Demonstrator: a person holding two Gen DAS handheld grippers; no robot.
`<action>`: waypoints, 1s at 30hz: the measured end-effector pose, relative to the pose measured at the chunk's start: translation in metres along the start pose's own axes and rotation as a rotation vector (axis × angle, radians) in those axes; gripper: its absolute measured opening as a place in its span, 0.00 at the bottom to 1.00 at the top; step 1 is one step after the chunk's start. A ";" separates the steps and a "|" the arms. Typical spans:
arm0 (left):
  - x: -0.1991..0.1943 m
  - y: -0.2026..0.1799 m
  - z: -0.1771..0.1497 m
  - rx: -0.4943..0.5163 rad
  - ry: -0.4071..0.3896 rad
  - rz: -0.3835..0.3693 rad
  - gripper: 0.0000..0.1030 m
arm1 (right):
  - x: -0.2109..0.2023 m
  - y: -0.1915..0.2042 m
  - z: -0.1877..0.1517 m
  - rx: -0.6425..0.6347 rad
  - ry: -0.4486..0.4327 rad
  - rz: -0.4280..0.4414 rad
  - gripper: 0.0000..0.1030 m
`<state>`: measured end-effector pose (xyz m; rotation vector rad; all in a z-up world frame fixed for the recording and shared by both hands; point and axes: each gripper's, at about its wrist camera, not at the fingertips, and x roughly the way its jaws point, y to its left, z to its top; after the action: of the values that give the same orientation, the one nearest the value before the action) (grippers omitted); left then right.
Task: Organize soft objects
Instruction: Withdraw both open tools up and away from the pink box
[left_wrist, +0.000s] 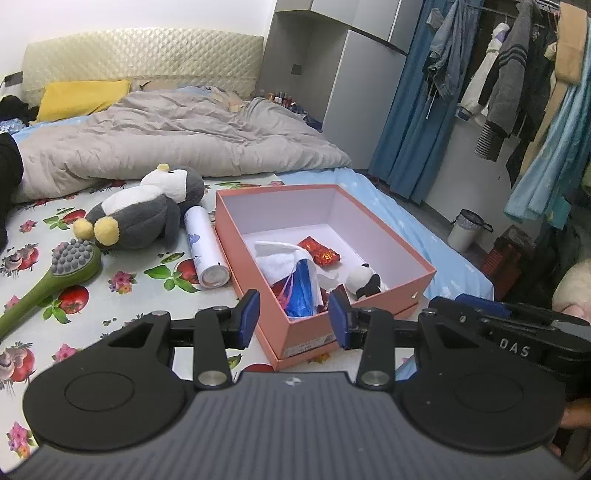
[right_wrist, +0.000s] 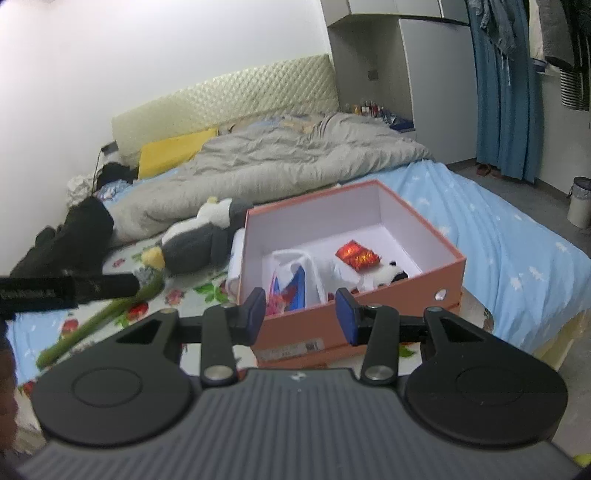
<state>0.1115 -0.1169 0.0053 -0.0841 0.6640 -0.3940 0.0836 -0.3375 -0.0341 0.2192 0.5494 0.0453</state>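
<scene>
Both my claws hang over the near edge of the bed, pointing down toward the pink box (left_wrist: 373, 236). My left gripper (left_wrist: 293, 317) has its jaws parted, nothing between the blue pads. My right gripper (right_wrist: 301, 314) is the same: jaws apart, empty.

The box sits open on the floral sheet (left_wrist: 147, 295). Inside it: a small panda plush (left_wrist: 364, 282), a red foil packet (left_wrist: 319, 253), a white cloth (left_wrist: 280, 258), a blue plastic bag (left_wrist: 301, 291).

The grey penguin plush (left_wrist: 147, 210) lies on the sheet left of the box. A white spray can (left_wrist: 203, 247) lies between them, just beside the box wall. A green massage brush (left_wrist: 55, 280) lies further left.
</scene>
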 end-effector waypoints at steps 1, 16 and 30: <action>-0.001 -0.001 -0.002 0.001 -0.003 0.001 0.45 | -0.001 -0.001 -0.002 -0.007 0.005 -0.003 0.44; 0.002 0.003 -0.007 -0.017 -0.004 0.012 0.47 | -0.003 -0.004 -0.008 -0.023 -0.004 -0.015 0.44; 0.002 0.008 -0.009 -0.012 -0.011 0.018 0.51 | -0.005 -0.001 -0.007 -0.041 -0.012 -0.019 0.44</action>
<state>0.1097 -0.1097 -0.0044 -0.0910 0.6561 -0.3718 0.0759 -0.3374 -0.0375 0.1745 0.5383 0.0369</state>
